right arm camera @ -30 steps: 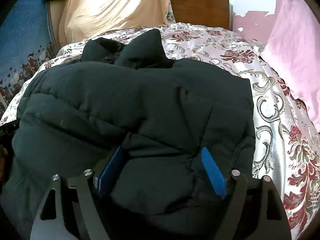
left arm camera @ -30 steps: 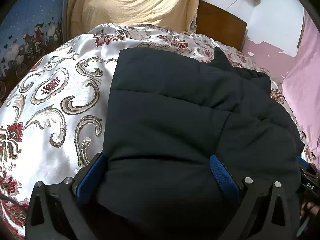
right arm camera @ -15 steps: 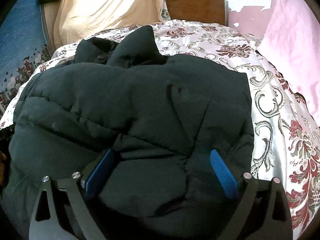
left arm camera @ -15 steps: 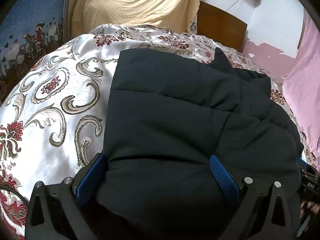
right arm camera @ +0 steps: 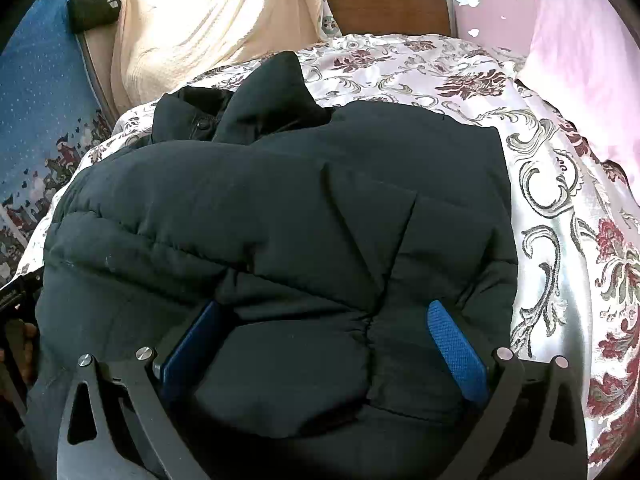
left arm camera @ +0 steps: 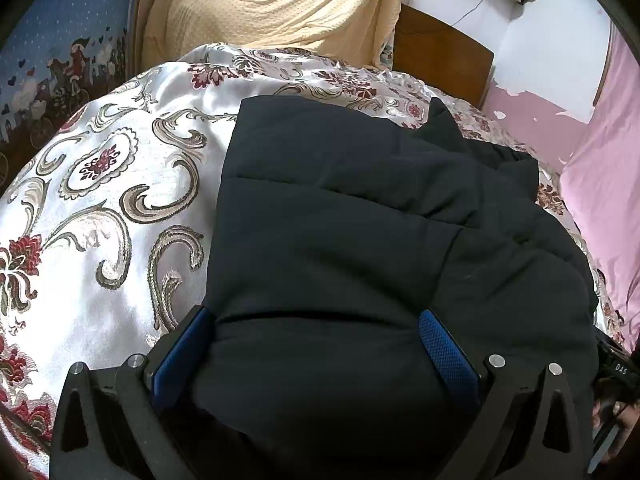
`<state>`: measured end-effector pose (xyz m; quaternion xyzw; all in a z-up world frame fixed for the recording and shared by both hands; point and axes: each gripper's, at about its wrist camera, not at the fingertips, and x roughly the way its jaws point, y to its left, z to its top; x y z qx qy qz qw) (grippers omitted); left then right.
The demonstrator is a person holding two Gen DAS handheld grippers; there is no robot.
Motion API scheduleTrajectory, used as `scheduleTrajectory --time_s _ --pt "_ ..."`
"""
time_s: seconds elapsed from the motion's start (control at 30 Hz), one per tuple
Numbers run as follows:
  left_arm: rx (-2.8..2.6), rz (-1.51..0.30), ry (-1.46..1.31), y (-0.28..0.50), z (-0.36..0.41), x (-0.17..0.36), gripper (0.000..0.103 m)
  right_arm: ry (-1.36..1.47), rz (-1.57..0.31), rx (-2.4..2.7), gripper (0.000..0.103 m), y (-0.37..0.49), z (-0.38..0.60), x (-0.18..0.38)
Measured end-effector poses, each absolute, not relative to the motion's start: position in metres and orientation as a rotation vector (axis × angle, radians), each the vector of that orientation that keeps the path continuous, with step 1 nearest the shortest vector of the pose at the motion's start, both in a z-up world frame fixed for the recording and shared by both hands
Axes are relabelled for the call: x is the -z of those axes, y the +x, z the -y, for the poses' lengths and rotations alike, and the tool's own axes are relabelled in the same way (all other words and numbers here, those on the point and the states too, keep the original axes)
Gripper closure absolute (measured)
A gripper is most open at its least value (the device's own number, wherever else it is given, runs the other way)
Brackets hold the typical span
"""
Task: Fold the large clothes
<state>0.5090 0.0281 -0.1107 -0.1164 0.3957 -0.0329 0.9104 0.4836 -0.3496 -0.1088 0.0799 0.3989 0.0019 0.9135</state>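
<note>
floral bedspread [left arm camera: 120,200] | cream blanket [left arm camera: 280,4] | wooden headboard [right arm camera: 384,0] | black bag [right arm camera: 94,6]

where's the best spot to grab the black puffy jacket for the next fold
Probably the near hem of the black puffy jacket, coming from the near side. That edge bulges thick and loose toward the cameras, while the collar lies at the far end on the bedspread.
</note>
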Motion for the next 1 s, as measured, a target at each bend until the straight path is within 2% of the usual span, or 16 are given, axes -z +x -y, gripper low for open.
scheduleTrajectory --time_s 0.3,0.4,0.5,0.6,0.77,1.0 --pt "0.074 -0.840 -0.248 0.511 -0.030 0.108 0.000 0.143 -0.836 0.019 0.001 0.484 0.345 0.107" --pt "0.069 -0.941 -0.213 0.519 -0.030 0.099 0.000 0.145 -0.894 0.019 0.001 0.489 0.346 0.102" --pt "0.063 -1.021 -0.169 0.527 -0.032 0.077 0.000 0.137 -1.014 -0.002 0.001 0.496 0.347 0.091" --pt "0.077 -0.935 -0.147 0.535 -0.034 0.043 0.000 0.180 -1.015 -0.040 0.001 0.499 0.355 0.065" --pt "0.128 -0.905 -0.120 0.599 -0.006 0.003 0.000 0.264 -0.946 -0.037 0.001 0.548 0.363 0.029" --pt "0.212 -0.919 -0.062 0.701 0.057 0.005 0.000 0.399 -0.888 0.027 0.001 0.651 0.344 0.024"
